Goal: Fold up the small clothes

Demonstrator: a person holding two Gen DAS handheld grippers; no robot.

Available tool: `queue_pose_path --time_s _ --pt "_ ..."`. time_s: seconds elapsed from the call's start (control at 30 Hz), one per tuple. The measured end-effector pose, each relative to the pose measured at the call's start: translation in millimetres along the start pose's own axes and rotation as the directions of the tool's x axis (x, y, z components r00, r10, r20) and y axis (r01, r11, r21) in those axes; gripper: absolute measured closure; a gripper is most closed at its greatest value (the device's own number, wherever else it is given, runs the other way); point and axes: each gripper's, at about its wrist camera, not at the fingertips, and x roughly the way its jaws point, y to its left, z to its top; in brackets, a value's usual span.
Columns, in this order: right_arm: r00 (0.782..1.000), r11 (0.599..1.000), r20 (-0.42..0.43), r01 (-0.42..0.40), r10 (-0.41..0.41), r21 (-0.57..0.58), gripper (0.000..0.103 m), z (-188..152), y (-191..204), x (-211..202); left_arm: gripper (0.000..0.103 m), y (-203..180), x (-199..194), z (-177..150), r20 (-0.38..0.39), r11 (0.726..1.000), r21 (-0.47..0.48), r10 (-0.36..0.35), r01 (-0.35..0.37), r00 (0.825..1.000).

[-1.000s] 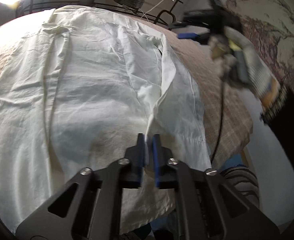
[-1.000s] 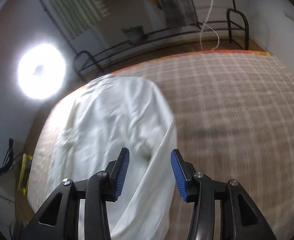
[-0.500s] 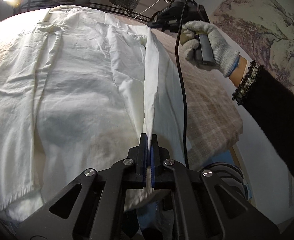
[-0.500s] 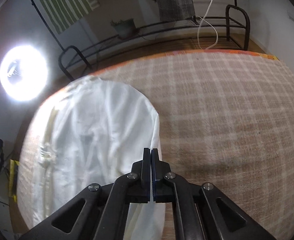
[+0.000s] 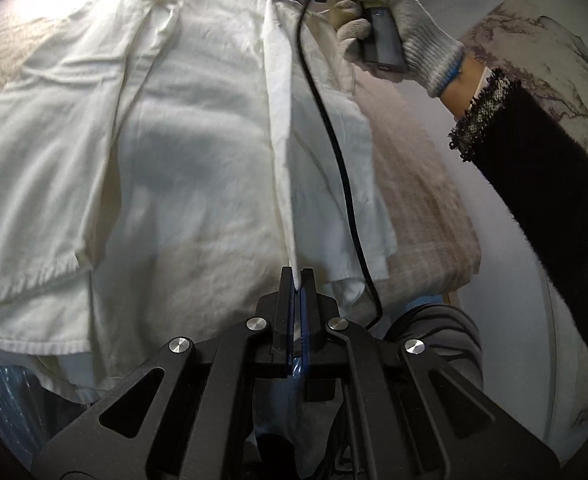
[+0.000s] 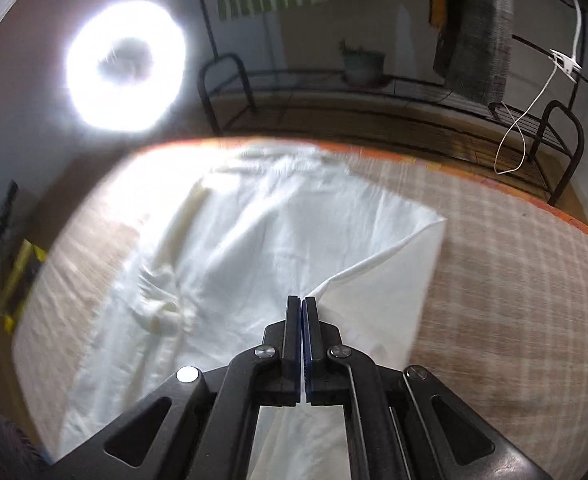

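A white garment [image 5: 182, 152] lies spread on a table with a brown checked cloth [image 5: 422, 200]. My left gripper [image 5: 297, 276] is shut on the near end of the garment's edge. My right gripper [image 6: 302, 304] is shut on the far end of the same edge. The edge runs taut as a raised ridge [image 5: 280, 112] between them, lifted off the table. The right gripper's body and the gloved hand [image 5: 378, 28] holding it show at the top of the left wrist view. The garment also shows in the right wrist view [image 6: 230, 256].
A black cable [image 5: 334, 152] hangs from the right gripper across the garment. A ring light [image 6: 124, 66] glows beyond the table. A black metal rack [image 6: 414, 92] with a potted plant stands behind. The table's orange edge [image 6: 494, 188] is at the far right.
The right gripper closed on the garment's edge after being open. Both grippers have lifted the edge and carried it over the garment toward its middle, pulling it taut.
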Motion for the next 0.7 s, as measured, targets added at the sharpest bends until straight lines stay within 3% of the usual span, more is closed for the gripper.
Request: queue_pose_path --time_s 0.13,0.2,0.33,0.53,0.7 --pt "0.999 0.999 -0.041 0.019 -0.018 0.03 0.101 -12 -9 25 0.103 -2 4 -2 -0.011 1.0 0.016 0.007 -0.007 1.0" --pt "0.999 0.997 -0.027 -0.019 0.021 0.072 0.081 -18 -20 18 0.103 -3 2 0 -0.015 1.0 0.016 0.008 -0.008 1.0" --pt "0.996 0.987 0.055 -0.079 0.072 0.138 0.076 -37 -44 -29 0.103 -3 -4 4 -0.012 0.999 0.035 0.01 -0.01 1.0" --pt "0.986 0.962 0.116 -0.141 0.116 0.234 0.071 -97 -74 -103 0.103 -5 -24 11 -0.001 0.998 0.059 0.015 -0.015 1.0" --pt "0.986 0.941 0.103 -0.155 0.13 0.3 0.069 -160 -77 -139 0.086 -6 -26 19 0.021 0.995 0.091 0.037 -0.039 0.999"
